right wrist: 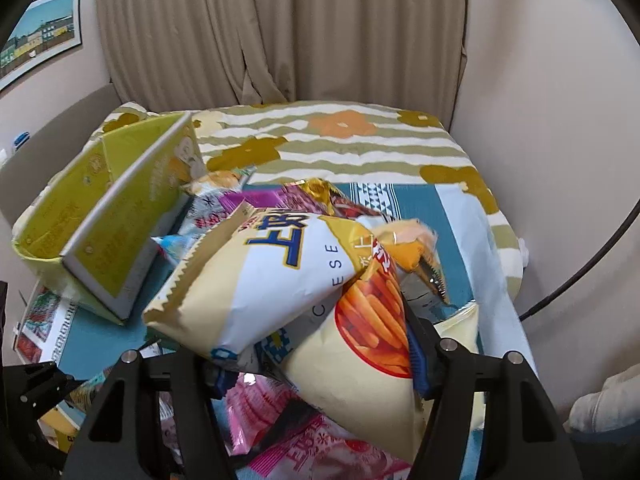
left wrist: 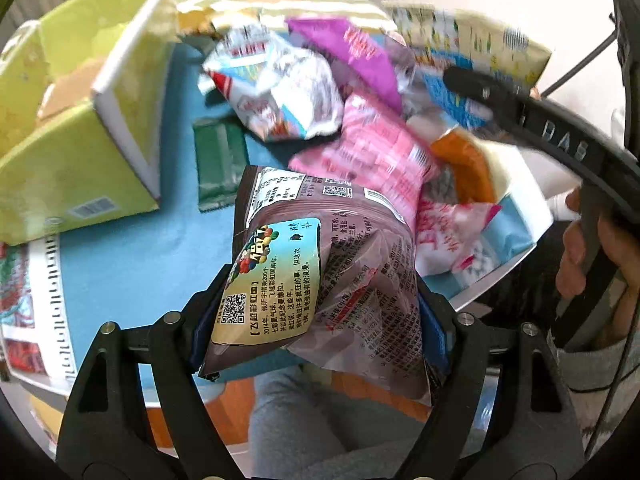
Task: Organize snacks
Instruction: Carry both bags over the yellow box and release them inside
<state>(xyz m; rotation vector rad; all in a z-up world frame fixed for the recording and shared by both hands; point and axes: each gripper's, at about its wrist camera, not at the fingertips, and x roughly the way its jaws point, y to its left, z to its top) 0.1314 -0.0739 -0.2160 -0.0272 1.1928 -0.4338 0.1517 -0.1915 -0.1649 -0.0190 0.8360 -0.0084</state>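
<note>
Left tongs (left wrist: 316, 320) clamp soft brown bag (left wrist: 320, 268); right tongs (right wrist: 316, 360) clamp light, crinkly cheese bag (right wrist: 280, 280), held mid-body.

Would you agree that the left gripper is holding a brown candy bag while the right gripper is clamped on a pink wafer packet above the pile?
Not quite. In the right wrist view the right gripper is clamped on a cream and white cheese-stick snack bag; the pink packet lies beneath it in the pile. The left gripper does hold the brown candy bag.
</note>
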